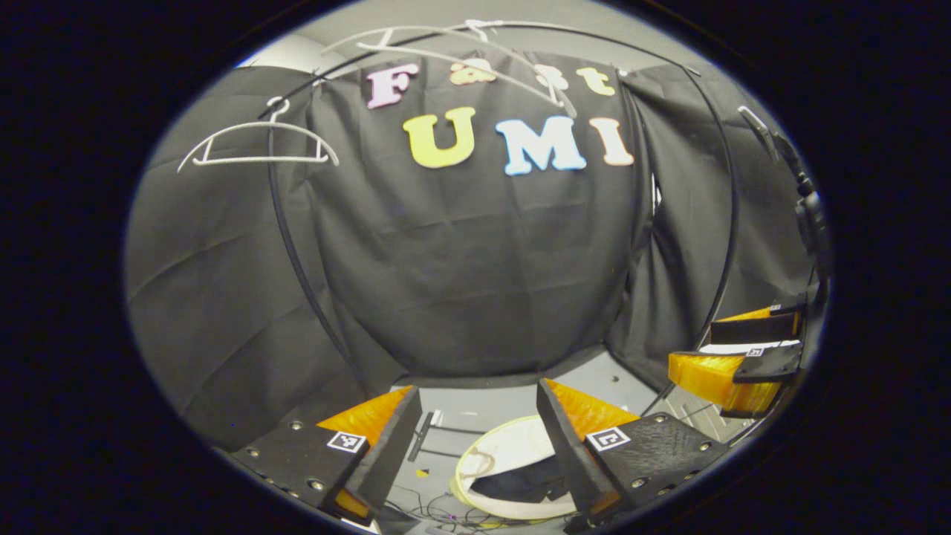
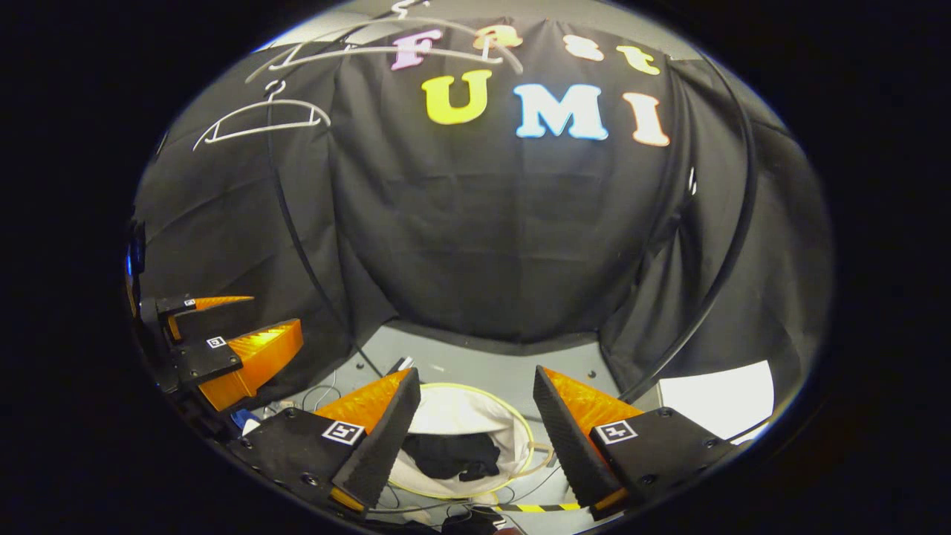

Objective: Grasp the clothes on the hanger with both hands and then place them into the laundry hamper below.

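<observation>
My right gripper (image 2: pixel 475 423) and left gripper (image 1: pixel 475 438) hang with fingers apart, empty, above the round laundry hamper (image 2: pixel 513 423). Dark, crumpled clothes (image 2: pixel 449 455) already lie inside its pale fabric lining. I judge the drop done; next I only draw clear. Beyond the hamper, up high, bare wire hangers (image 2: pixel 260 119) hang.
</observation>
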Motion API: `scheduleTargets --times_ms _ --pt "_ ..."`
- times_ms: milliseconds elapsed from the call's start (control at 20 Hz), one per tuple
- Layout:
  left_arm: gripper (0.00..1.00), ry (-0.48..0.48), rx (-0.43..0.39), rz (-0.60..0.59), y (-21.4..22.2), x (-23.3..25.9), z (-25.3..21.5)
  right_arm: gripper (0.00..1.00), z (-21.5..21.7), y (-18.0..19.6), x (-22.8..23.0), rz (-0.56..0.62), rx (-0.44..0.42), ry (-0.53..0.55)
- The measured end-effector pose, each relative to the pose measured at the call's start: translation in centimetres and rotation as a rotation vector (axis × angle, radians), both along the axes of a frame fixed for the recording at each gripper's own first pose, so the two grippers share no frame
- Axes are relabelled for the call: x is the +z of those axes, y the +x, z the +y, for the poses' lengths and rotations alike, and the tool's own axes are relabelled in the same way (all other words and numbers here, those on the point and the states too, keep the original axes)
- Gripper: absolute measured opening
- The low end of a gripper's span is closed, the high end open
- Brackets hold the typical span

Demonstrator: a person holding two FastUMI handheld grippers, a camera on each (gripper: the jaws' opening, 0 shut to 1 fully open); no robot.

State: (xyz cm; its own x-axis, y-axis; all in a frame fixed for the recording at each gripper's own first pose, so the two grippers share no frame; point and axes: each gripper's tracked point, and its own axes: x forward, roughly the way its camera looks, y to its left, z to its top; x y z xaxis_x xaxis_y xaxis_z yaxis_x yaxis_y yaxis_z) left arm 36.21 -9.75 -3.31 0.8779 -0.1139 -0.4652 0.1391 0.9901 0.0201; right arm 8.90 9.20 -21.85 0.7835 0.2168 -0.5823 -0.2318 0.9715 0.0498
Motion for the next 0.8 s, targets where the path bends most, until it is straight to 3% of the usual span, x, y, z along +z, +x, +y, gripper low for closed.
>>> scheduleTargets --times_ms 200,400,800 --pt "0.93 -0.039 -0.027 -0.099 -0.7 6.5 1.5 0.97 -1.5 -0.8 6.4 -0.146 -0.068 0.003" --pt "0.92 -0.077 -0.040 -0.217 -1.5 13.4 2.8 0.92 -1.9 -2.2 11.5 -0.249 -0.112 0.008" --pt "0.92 -0.124 -0.015 -0.370 -4.3 24.5 4.1 0.96 -4.2 -4.2 20.8 -0.453 -0.117 0.002"
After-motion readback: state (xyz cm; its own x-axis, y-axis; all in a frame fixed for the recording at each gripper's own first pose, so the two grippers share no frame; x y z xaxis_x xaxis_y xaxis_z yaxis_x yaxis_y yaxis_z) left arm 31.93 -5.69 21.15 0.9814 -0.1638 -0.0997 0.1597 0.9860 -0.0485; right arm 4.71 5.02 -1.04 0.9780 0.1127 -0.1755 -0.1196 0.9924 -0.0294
